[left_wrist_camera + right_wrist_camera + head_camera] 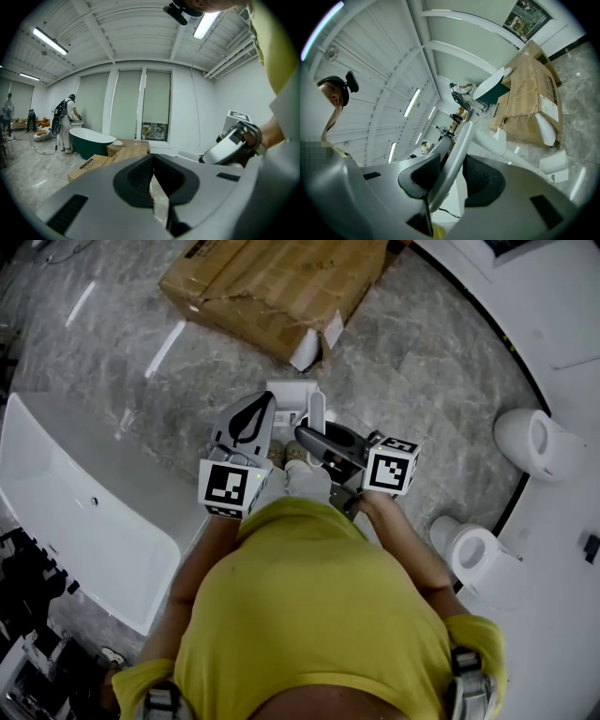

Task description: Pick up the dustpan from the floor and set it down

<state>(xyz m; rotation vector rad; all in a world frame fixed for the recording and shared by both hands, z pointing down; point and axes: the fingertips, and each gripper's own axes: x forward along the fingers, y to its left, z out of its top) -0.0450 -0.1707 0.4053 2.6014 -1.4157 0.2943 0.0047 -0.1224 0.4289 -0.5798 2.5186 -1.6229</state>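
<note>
The white dustpan hangs from its long handle (pixel 317 411), and its pan (pixel 289 396) is below, over the marble floor. My right gripper (pixel 307 435) is shut on the top of that handle; in the right gripper view the handle (pixel 457 152) runs between the two dark pads, and the shaft leads down to the pan (pixel 554 167). My left gripper (pixel 251 420) is just left of the handle, its jaws shut with nothing in them (pixel 152 161). The left gripper view shows the right gripper (pixel 233 143) close by on the right.
A torn cardboard box (pixel 272 287) lies on the floor ahead. A white bathtub (pixel 75 502) stands at the left. Two white toilets (pixel 530 442) (pixel 473 554) stand along the curved platform on the right. Farther off a person (pixel 65 123) stands by a dark green tub (pixel 91 143).
</note>
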